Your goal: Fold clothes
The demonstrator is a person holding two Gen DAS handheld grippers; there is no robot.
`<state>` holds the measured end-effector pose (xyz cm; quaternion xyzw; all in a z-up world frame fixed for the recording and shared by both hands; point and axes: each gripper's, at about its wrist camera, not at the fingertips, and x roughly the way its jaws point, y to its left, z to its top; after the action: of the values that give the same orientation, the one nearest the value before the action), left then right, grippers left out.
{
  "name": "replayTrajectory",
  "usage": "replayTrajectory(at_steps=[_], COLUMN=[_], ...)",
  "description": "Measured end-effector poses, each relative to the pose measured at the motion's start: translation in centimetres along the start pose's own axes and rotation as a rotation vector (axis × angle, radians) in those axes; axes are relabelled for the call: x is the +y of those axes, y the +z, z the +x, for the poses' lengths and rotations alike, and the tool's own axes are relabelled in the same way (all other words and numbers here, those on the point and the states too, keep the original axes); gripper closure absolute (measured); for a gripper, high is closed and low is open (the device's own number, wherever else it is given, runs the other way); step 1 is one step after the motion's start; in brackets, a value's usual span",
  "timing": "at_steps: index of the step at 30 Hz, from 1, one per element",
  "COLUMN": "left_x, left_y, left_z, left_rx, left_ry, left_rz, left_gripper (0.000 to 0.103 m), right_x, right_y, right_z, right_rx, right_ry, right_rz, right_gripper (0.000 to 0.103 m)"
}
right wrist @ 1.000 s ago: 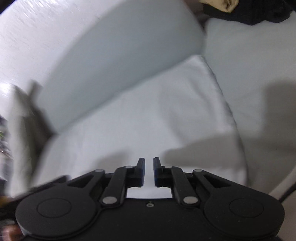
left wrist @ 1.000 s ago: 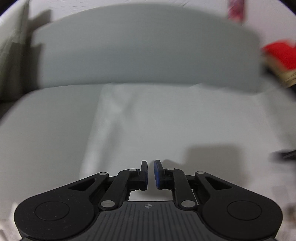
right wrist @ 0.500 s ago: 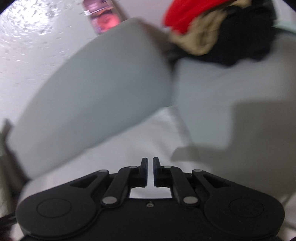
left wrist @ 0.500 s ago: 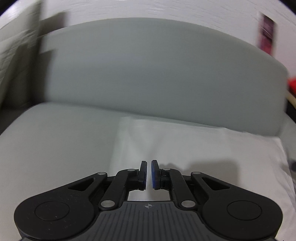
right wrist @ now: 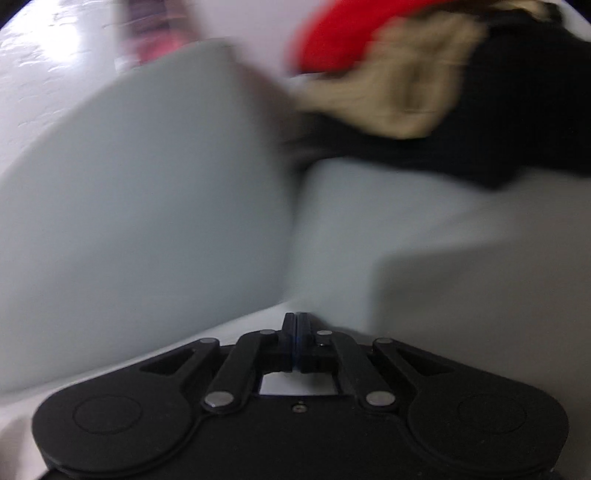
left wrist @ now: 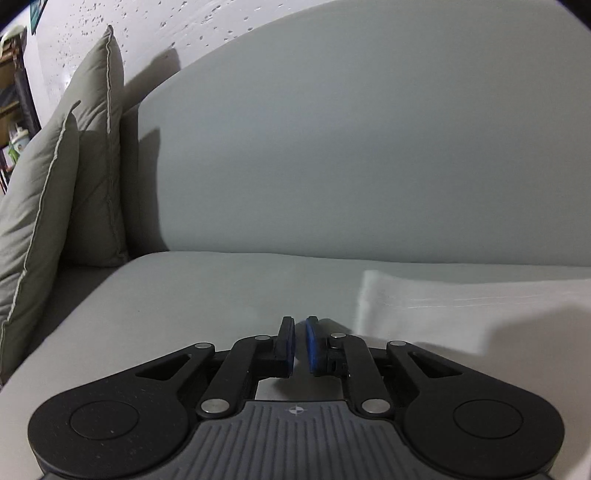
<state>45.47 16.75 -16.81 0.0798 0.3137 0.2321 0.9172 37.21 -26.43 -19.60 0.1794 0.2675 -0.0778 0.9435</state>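
A folded white cloth [left wrist: 436, 306] lies flat on the grey sofa seat [left wrist: 207, 288], to the right of my left gripper [left wrist: 300, 345]. That gripper hovers low over the bare seat, its jaws nearly closed with a narrow gap and nothing between them. In the blurred right wrist view, my right gripper [right wrist: 296, 341] has its jaws pressed together and empty, over the seat [right wrist: 369, 229]. A pile of red [right wrist: 340, 37], beige [right wrist: 413, 88] and black clothes [right wrist: 517, 122] lies ahead of it at the upper right.
The grey sofa backrest [left wrist: 369, 147] rises straight ahead in the left wrist view. Two grey cushions [left wrist: 55, 206] stand at the sofa's left end. A speckled white wall [left wrist: 184, 22] is behind. The backrest [right wrist: 140, 206] fills the left of the right wrist view.
Both grippers have swung away from the white cloth: the left one to the left, over bare seat, the right one towards the clothes pile. The right jaws have closed fully.
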Motion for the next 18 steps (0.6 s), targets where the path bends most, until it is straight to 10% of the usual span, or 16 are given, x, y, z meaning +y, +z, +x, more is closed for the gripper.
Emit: replayTrajectory(at_steps=[4,8,18], left_x=[1.4,5.4,13.1], left_y=[0.1,-0.1,-0.8], left_z=[-2.3,-7.1,-30.4], left_rx=[0.023,-0.014,-0.201], left_ry=[-0.032,-0.13,-0.322], left_rz=[0.016,-0.052,-0.025], left_gripper=[0.092,0.092,0.09], right_x=[1.8,1.3,-0.2], right_y=[-0.2,1.1,6.0], right_z=[-0.9,-6.7,-27.5], right_rx=[0.015,-0.016,-0.092], right_ry=[-0.059,-0.002,0.22], right_rz=[-0.135,0.003,0.012], right_gripper=[0.102,0.098,0.086])
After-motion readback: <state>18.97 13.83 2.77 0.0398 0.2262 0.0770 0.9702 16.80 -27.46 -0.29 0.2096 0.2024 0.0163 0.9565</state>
